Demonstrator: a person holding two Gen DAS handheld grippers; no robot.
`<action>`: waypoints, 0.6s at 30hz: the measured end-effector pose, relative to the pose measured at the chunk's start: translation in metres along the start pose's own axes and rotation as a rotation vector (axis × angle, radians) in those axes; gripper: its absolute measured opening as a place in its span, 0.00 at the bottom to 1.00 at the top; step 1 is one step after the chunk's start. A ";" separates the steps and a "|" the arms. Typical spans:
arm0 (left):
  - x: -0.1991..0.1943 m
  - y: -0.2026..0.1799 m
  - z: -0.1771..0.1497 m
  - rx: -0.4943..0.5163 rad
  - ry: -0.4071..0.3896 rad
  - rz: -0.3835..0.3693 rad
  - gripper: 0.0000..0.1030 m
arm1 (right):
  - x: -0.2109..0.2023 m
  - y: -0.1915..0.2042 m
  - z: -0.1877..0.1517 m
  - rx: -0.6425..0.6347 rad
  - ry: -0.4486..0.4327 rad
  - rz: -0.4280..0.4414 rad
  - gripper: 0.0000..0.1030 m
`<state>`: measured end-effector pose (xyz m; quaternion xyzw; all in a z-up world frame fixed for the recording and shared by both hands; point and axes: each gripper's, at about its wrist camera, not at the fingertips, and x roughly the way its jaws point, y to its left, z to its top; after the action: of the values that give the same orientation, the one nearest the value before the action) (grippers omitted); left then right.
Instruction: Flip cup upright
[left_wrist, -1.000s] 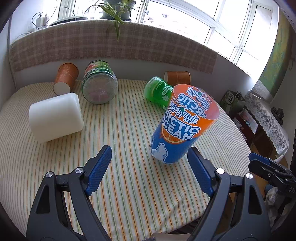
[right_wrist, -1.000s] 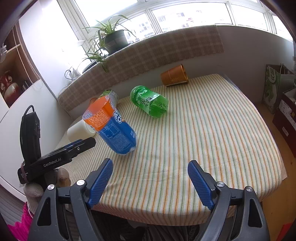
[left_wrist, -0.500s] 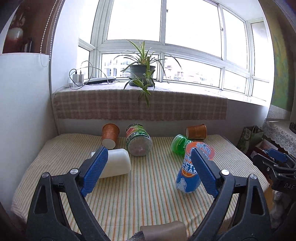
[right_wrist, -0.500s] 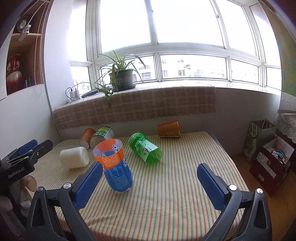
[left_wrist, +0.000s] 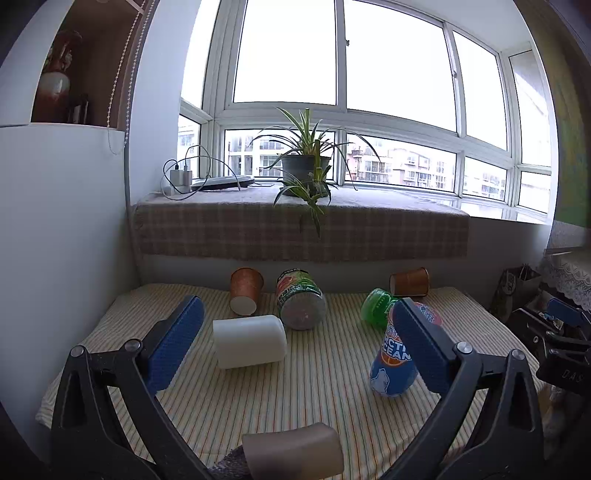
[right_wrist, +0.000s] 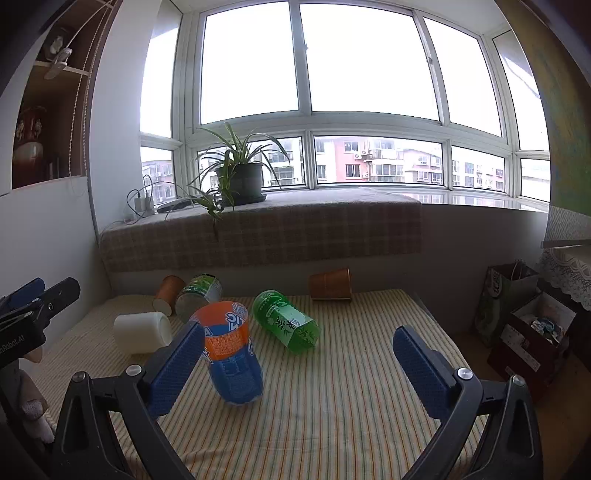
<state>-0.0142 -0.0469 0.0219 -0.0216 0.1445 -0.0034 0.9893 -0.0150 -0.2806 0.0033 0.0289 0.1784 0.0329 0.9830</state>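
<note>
A blue and orange Arctic Ocean cup (left_wrist: 393, 363) stands upright, mouth up, on the striped tablecloth (left_wrist: 314, 391); it also shows in the right wrist view (right_wrist: 232, 358). My left gripper (left_wrist: 299, 343) is open and empty, held back from the table, its right finger overlapping the cup in view. My right gripper (right_wrist: 299, 369) is open and empty, also pulled back, with the cup just right of its left finger (right_wrist: 173, 365).
Lying on their sides are a white cup (left_wrist: 249, 347), a green cup (right_wrist: 288, 321), a clear cup with a green and red label (left_wrist: 301, 304), and two brown paper cups (left_wrist: 243, 290) (right_wrist: 330, 284). A potted plant (right_wrist: 240, 177) stands on the sill. Bags (right_wrist: 524, 321) sit right of the table.
Both grippers have drawn back and tilted up from the table. The blue and orange cup, tilted a second ago, now stands free on its base.
</note>
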 end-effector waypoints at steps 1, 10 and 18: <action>-0.001 0.000 0.001 0.000 -0.005 0.002 1.00 | 0.000 -0.001 0.000 0.003 -0.002 -0.002 1.00; -0.001 0.000 0.002 0.002 -0.005 0.006 1.00 | 0.003 -0.003 -0.001 0.012 0.007 0.001 1.00; -0.001 0.000 0.001 0.004 -0.004 0.010 1.00 | 0.003 -0.003 -0.001 0.013 0.011 0.003 1.00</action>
<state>-0.0145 -0.0469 0.0231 -0.0188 0.1428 0.0013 0.9896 -0.0120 -0.2831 0.0010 0.0353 0.1842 0.0333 0.9817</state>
